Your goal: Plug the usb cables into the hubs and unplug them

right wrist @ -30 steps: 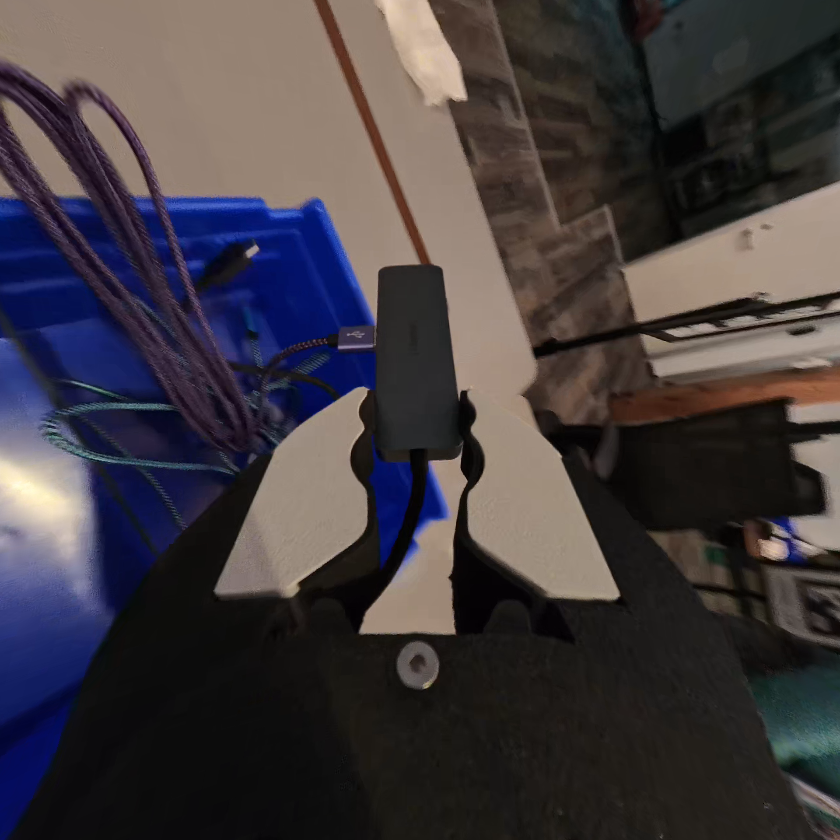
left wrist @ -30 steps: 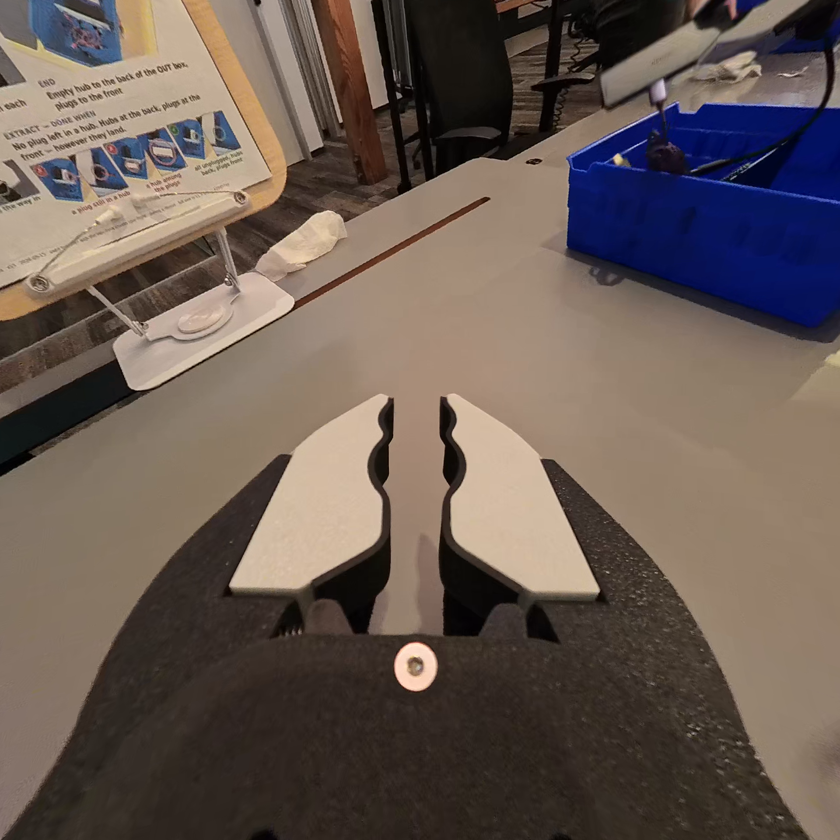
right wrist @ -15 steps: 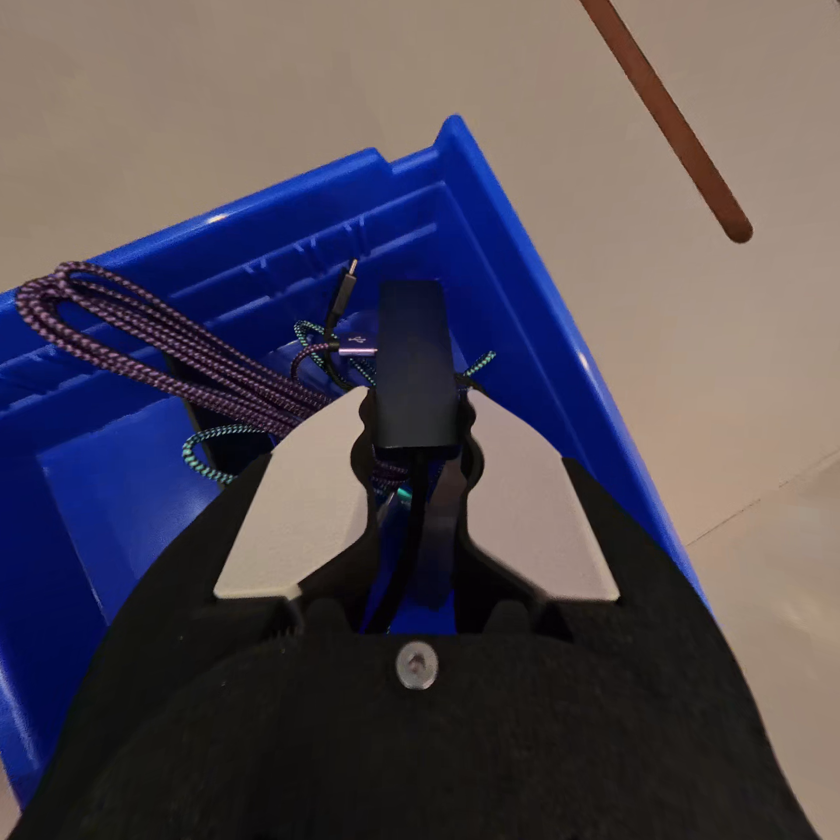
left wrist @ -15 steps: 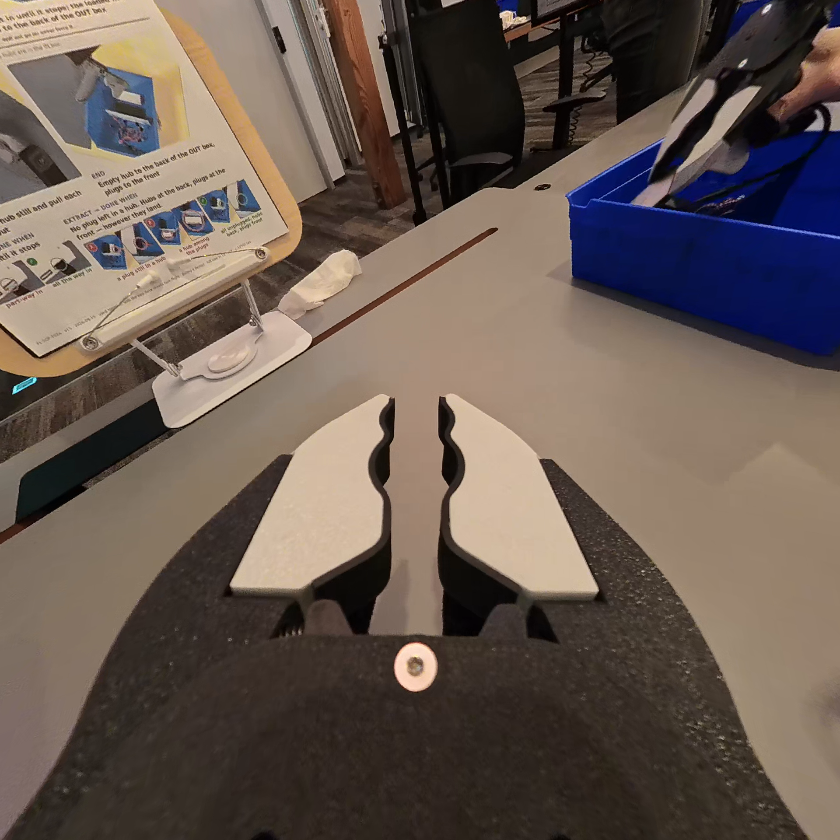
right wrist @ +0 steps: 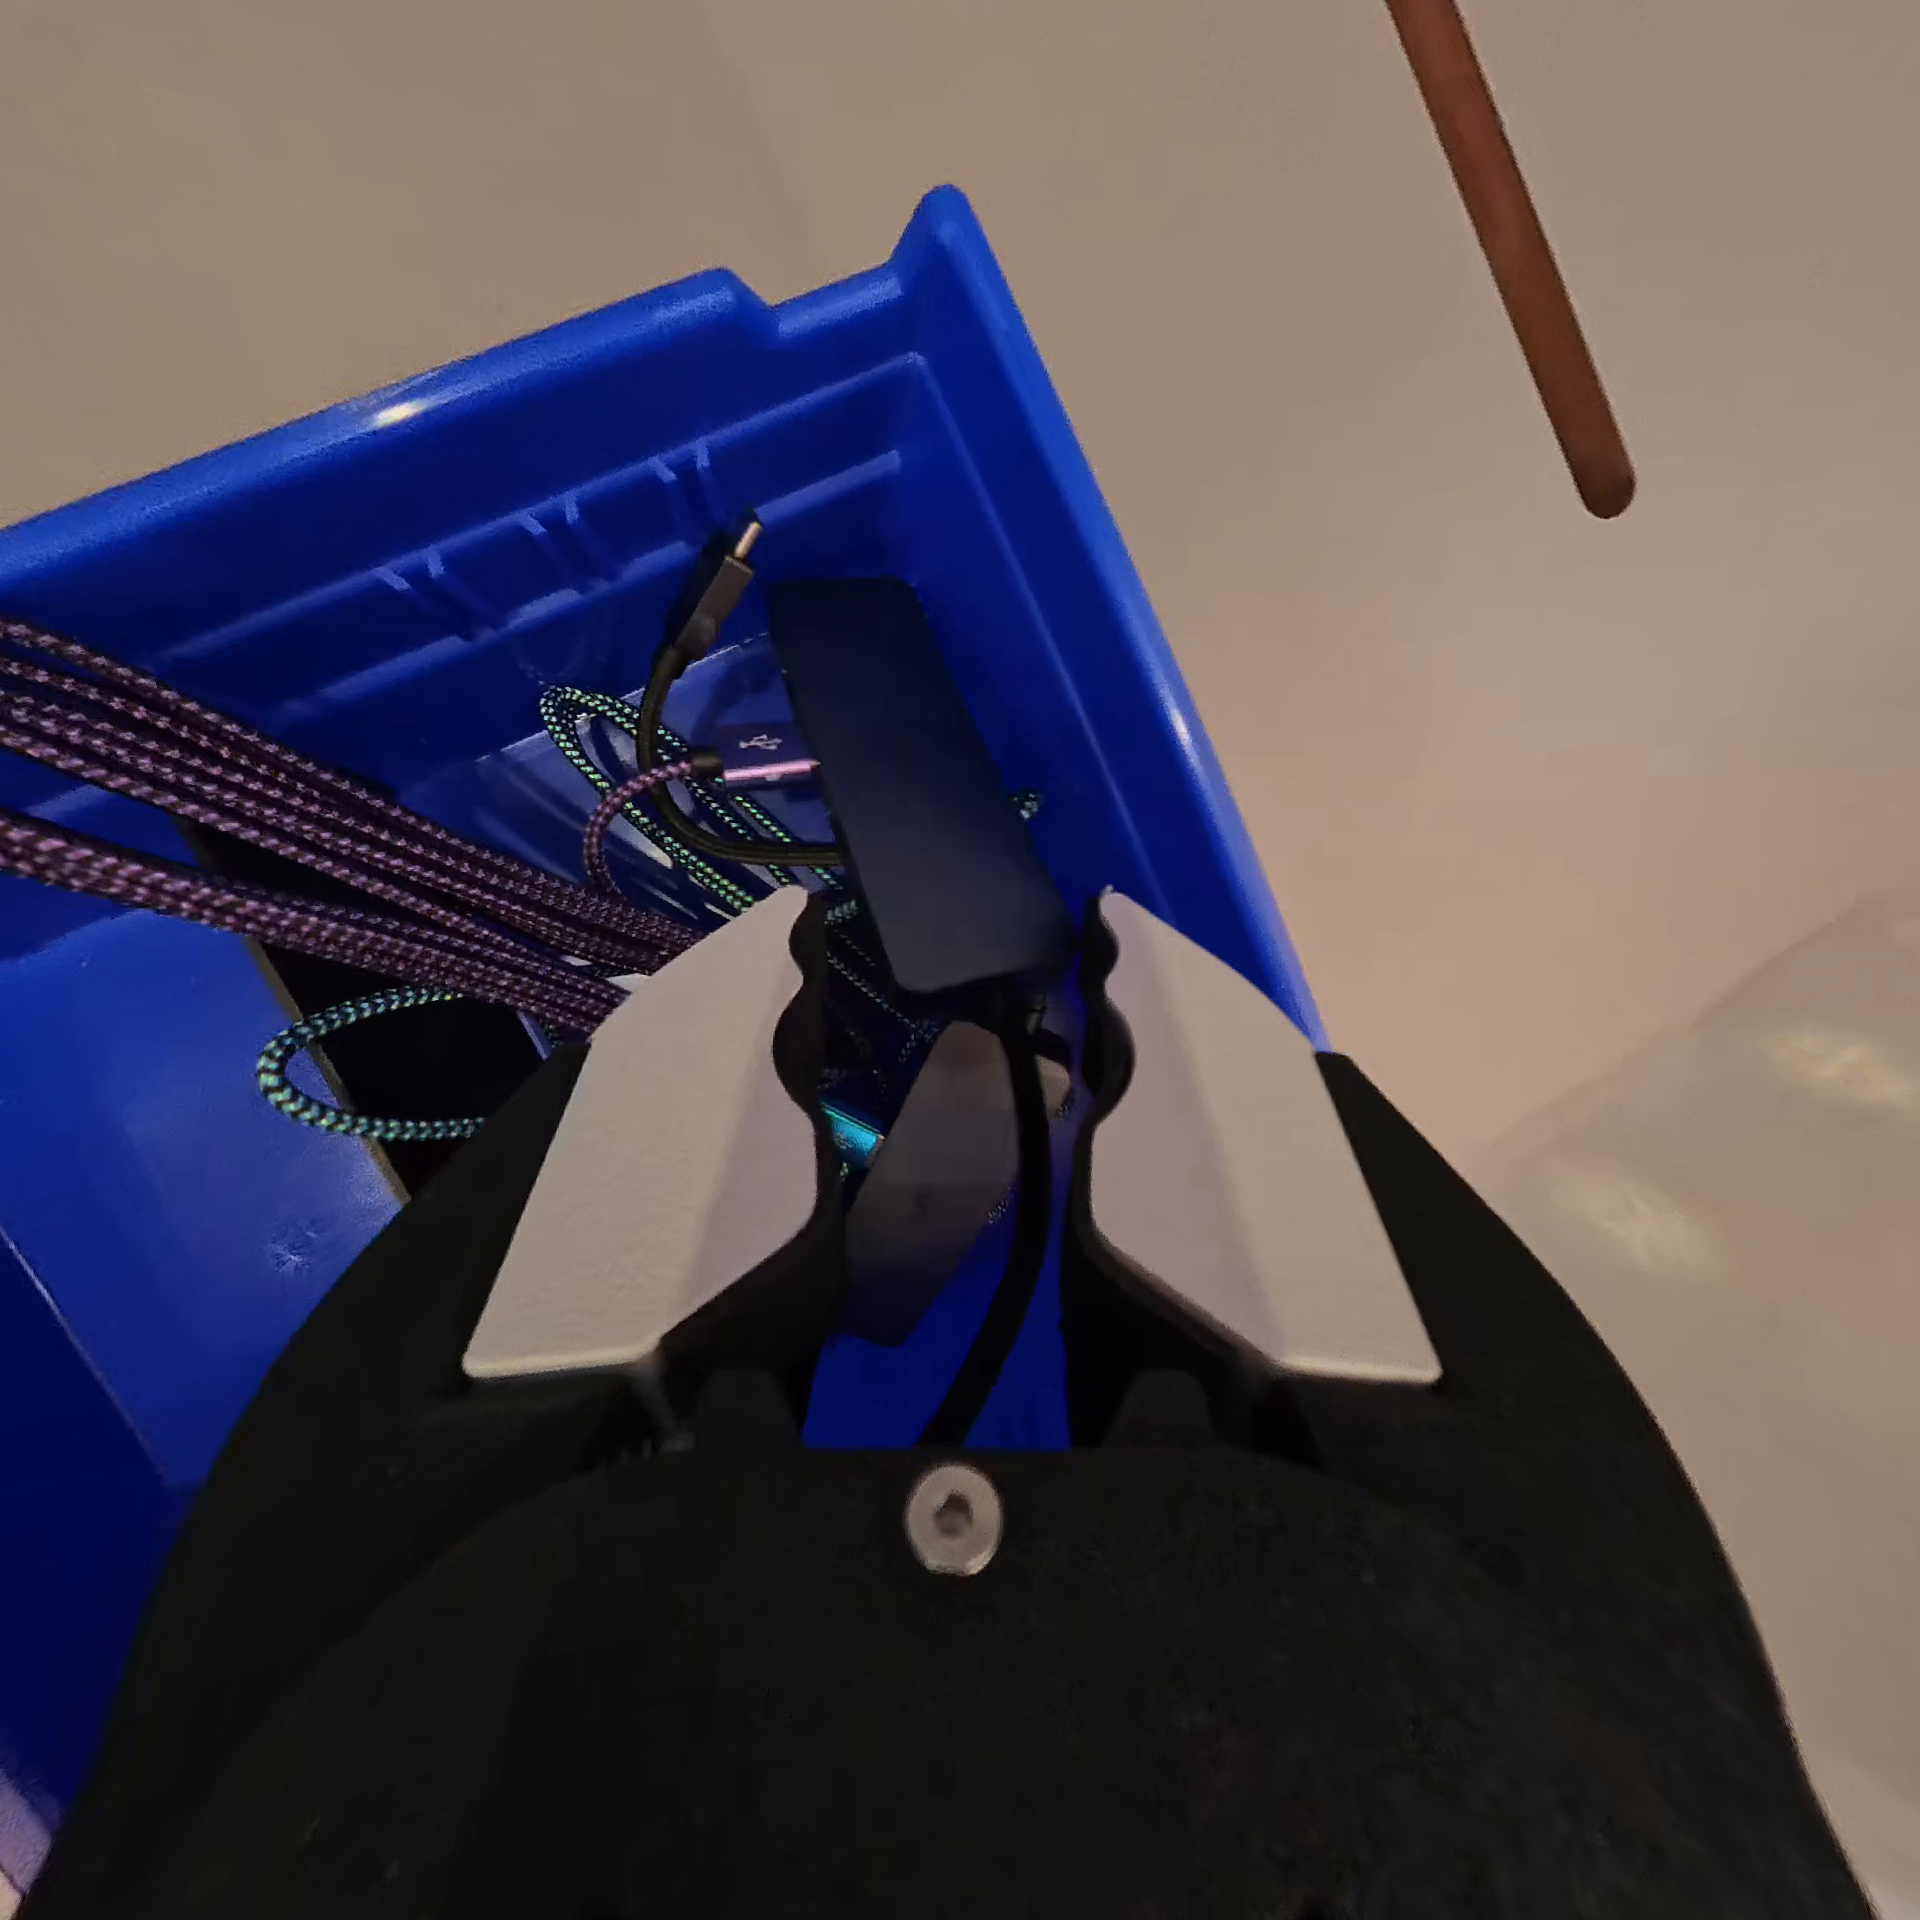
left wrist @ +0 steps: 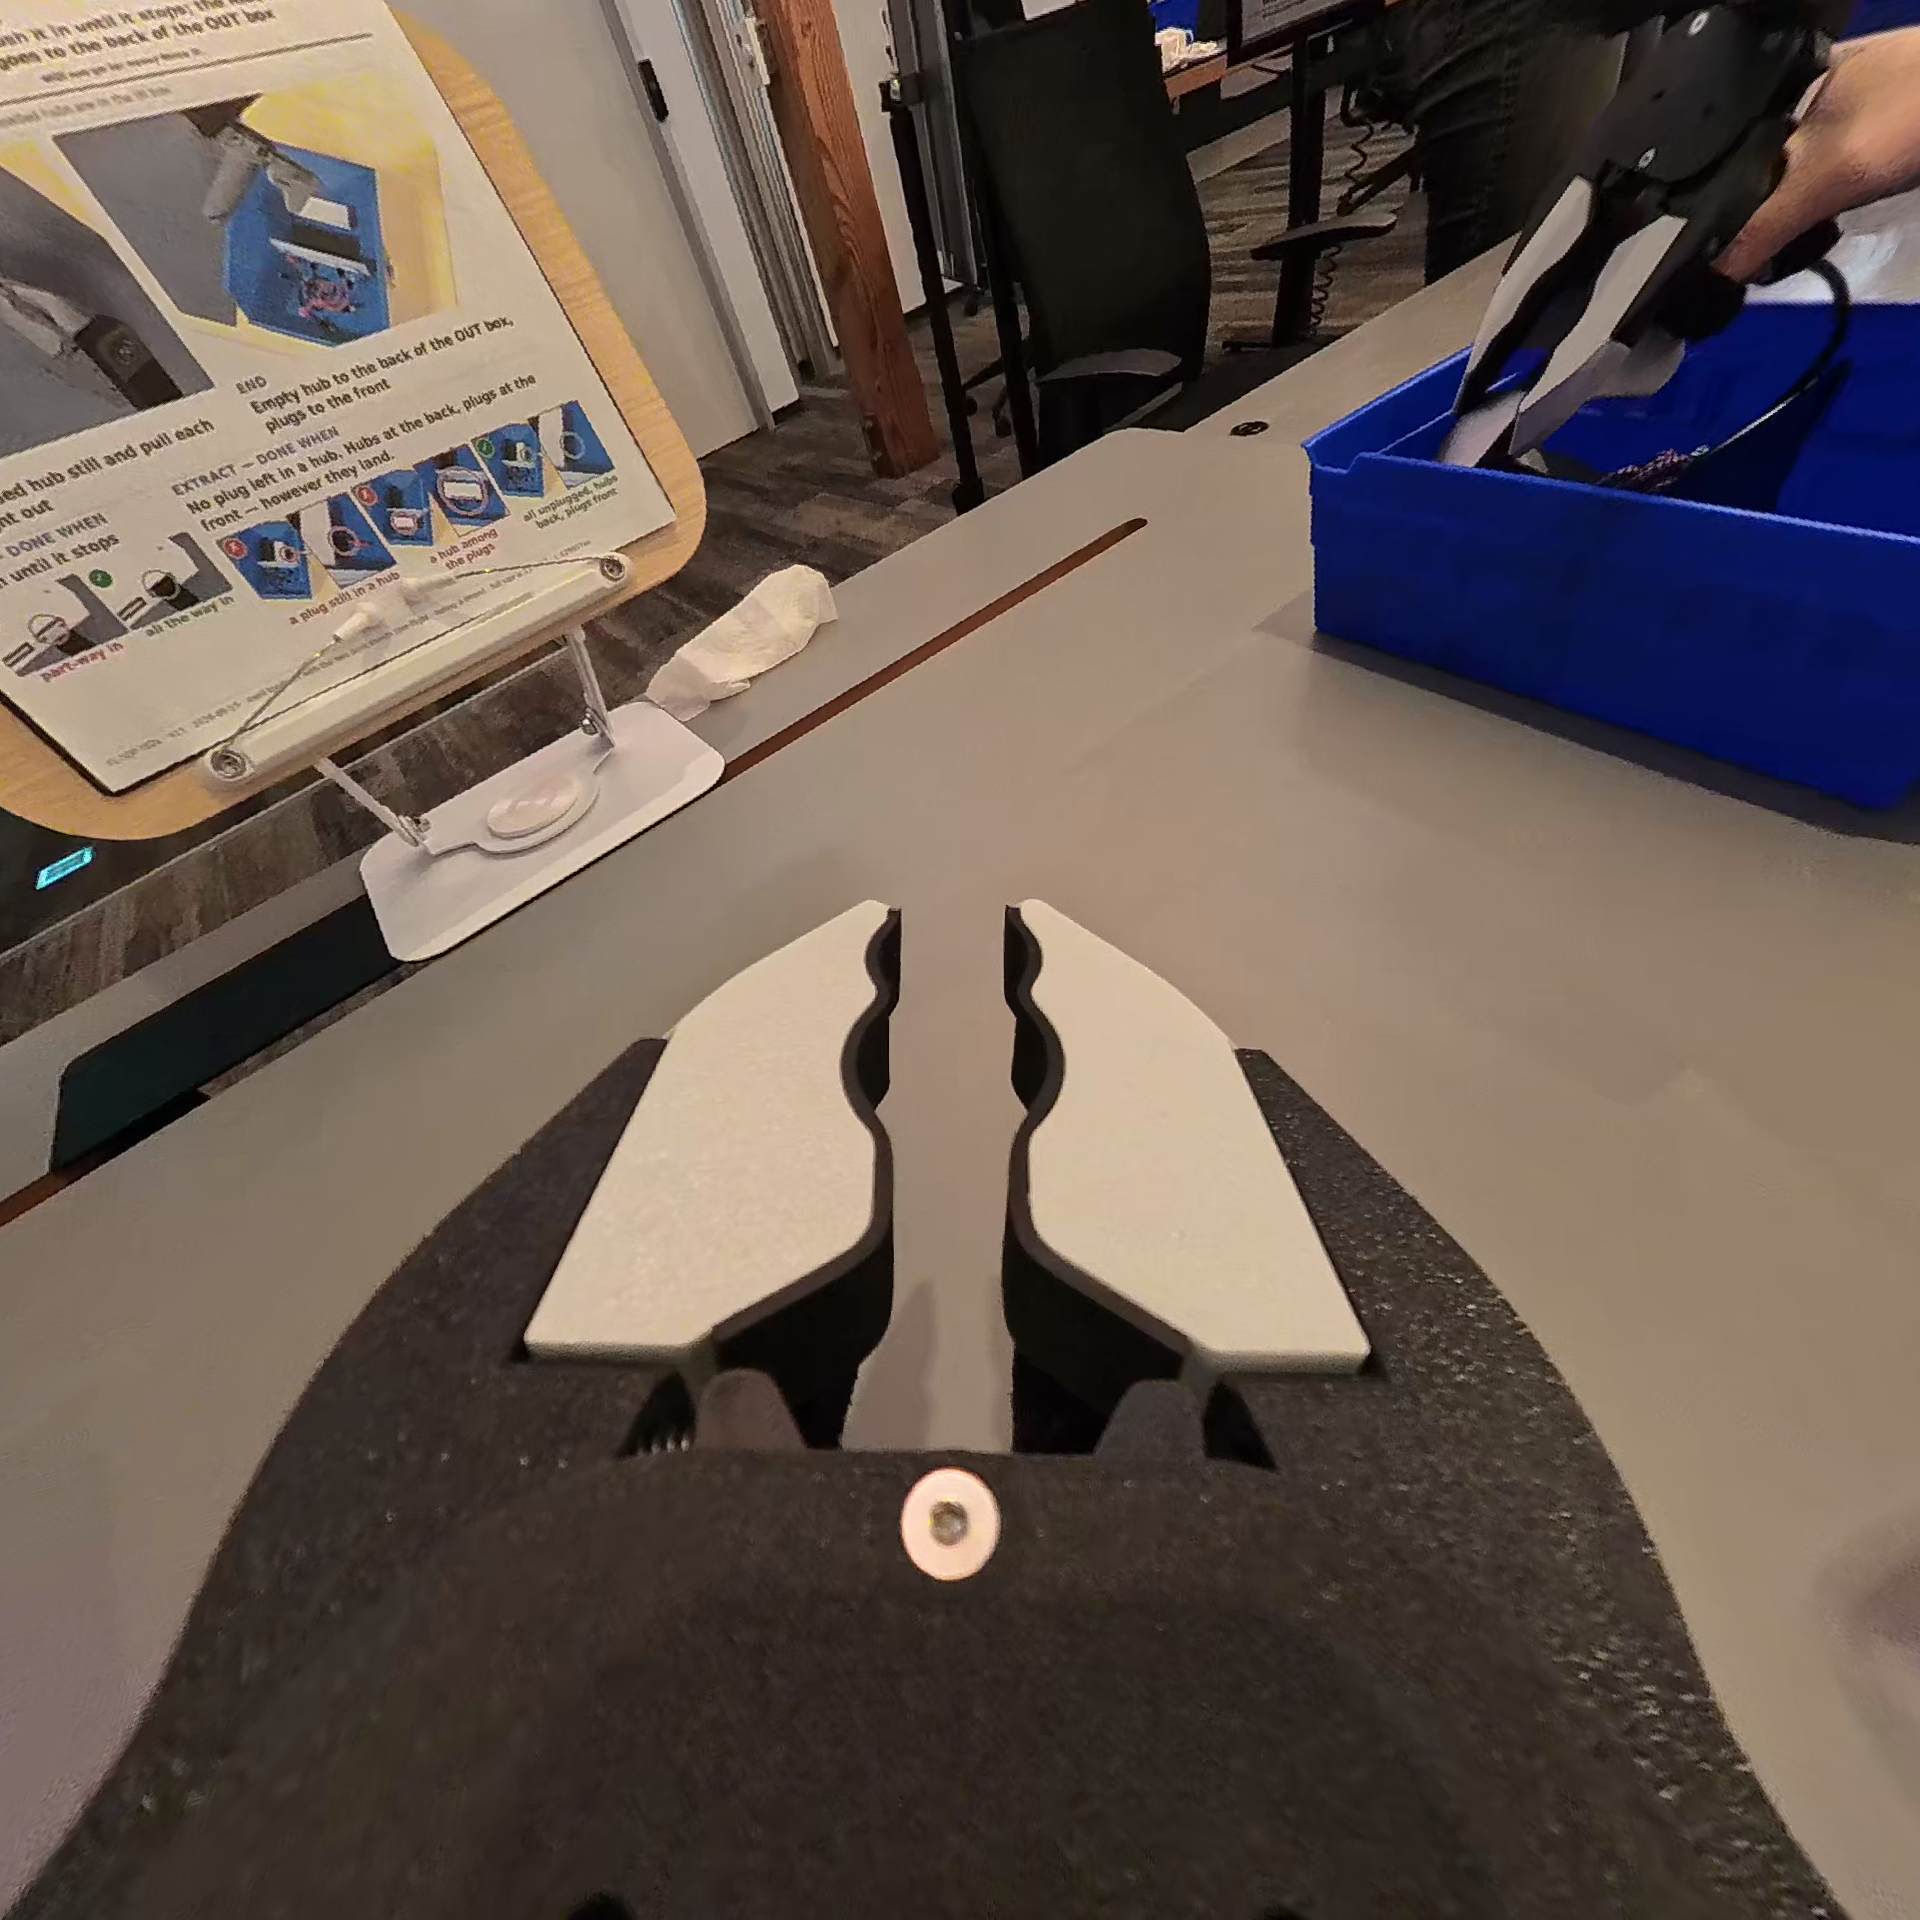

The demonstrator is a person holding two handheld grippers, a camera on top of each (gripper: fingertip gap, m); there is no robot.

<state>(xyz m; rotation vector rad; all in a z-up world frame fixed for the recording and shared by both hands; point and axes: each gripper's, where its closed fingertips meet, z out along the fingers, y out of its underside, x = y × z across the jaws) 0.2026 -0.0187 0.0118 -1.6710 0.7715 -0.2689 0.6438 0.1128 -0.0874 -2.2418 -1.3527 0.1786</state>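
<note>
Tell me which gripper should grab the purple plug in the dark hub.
Right. The right gripper is open inside the blue bin, the hub at its fingertips and the purple plug just ahead; the left gripper is over bare table.

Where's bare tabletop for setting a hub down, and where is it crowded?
Free: the grey tabletop between the left hand-held gripper, the white document stand and the blue plastic bin. Crowded: inside the bin, where purple braided cables, green-black cables and the dark rectangular hub fill it.
</note>
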